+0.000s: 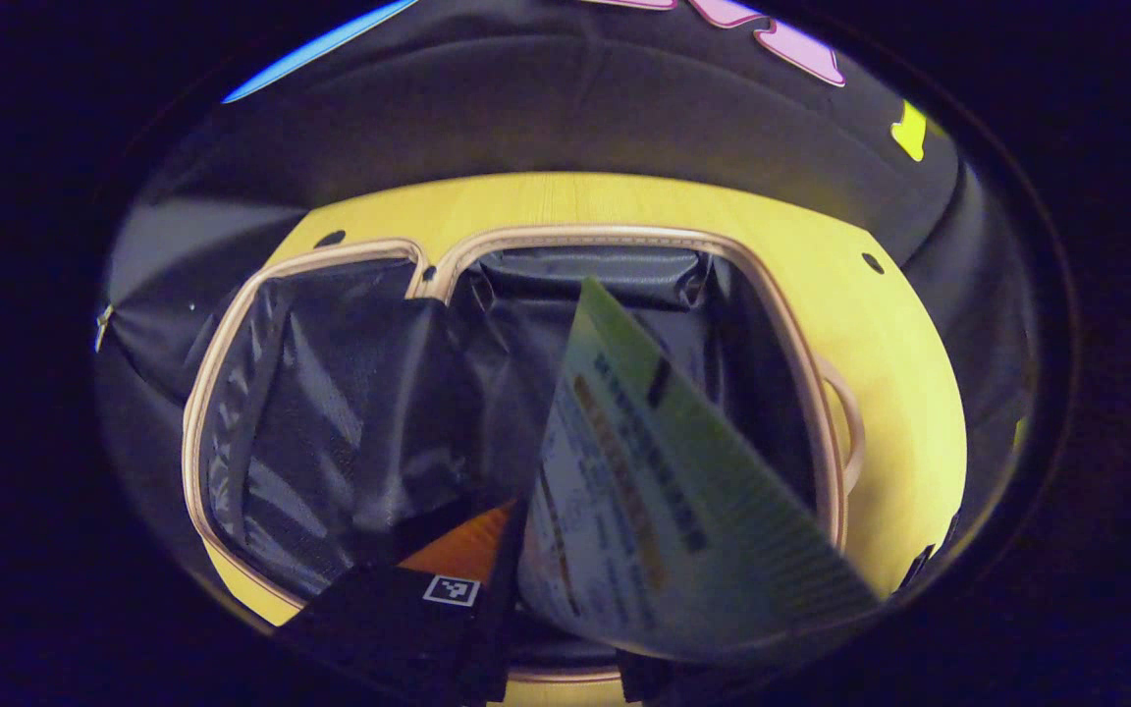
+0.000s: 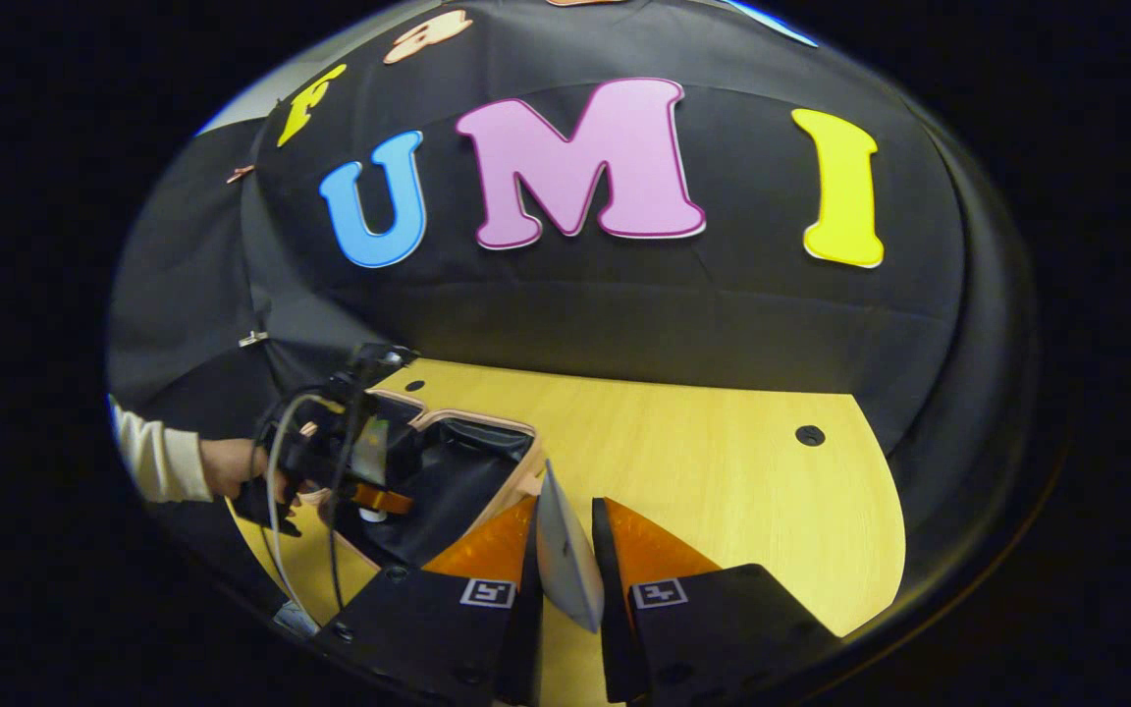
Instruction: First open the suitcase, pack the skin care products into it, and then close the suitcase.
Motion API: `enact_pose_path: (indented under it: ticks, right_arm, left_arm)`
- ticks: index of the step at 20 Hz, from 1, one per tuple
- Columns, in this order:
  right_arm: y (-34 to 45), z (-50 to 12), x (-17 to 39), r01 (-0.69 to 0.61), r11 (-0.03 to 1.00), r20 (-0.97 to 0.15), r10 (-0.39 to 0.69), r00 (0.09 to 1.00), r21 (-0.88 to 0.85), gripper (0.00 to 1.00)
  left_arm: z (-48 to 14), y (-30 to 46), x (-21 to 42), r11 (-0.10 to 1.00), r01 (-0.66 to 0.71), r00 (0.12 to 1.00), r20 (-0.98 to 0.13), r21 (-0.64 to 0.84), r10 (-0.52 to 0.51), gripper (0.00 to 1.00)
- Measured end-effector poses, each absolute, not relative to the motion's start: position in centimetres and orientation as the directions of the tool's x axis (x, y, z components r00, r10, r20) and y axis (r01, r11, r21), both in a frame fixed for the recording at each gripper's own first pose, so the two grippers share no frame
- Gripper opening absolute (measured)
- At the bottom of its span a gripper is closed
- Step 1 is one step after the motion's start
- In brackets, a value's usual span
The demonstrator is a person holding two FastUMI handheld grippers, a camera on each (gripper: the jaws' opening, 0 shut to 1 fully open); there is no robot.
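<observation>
At nine o'clock of the left gripper view, the open suitcase (image 1: 330, 422) is seen lying on the table (image 1: 889, 324), its dark lining bare and roomy. At five o'clock a light, squeezable tube (image 1: 644, 491) is clamped by the left gripper (image 1: 565, 589) above the rim. In the right gripper view, a thin flat packet (image 2: 565, 560) is pinched at six o'clock by the right gripper (image 2: 565, 589); its slippery flat faces are judged best gripped.

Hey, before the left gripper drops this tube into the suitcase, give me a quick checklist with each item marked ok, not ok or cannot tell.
1. Suitcase open on the table: ok.
2. Tube in the left gripper: ok.
3. Tube over the dark lining: ok.
4. Space below the tube free: cannot tell, the tube hides it.
5. Right gripper gripping its flat pale item: ok.
6. Right gripper away from the opening: ok.
</observation>
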State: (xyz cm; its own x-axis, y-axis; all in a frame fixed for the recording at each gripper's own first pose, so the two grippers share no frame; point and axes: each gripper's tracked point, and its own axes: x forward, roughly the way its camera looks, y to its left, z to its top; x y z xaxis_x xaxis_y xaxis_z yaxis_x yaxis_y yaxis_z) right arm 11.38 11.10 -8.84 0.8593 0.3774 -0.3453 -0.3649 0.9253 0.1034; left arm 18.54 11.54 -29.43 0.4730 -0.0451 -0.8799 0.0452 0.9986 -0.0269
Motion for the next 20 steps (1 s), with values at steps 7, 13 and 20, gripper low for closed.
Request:
enact_pose_path:
  ticks: [7,13,20]
  right_arm:
    - [10.9,-7.8,9.6,-0.41,0.905,-0.332,0.423,0.843,0.111,0.28]
    - [12.8,-8.0,10.5,-0.412,0.904,-0.371,0.425,0.826,0.118,0.28]
    - [22.5,-10.7,12.5,-0.401,0.894,-0.455,0.446,0.771,0.198,0.28]
  left_arm:
    - [-30.1,12.7,20.3,0.998,0.002,0.437,-0.898,0.058,0.051,0.51]
    - [-21.3,12.5,19.2,0.999,-0.042,0.715,-0.698,0.005,0.034,0.99]
    - [-12.9,20.3,10.5,0.992,-0.113,0.848,-0.515,0.06,0.128,0.98]
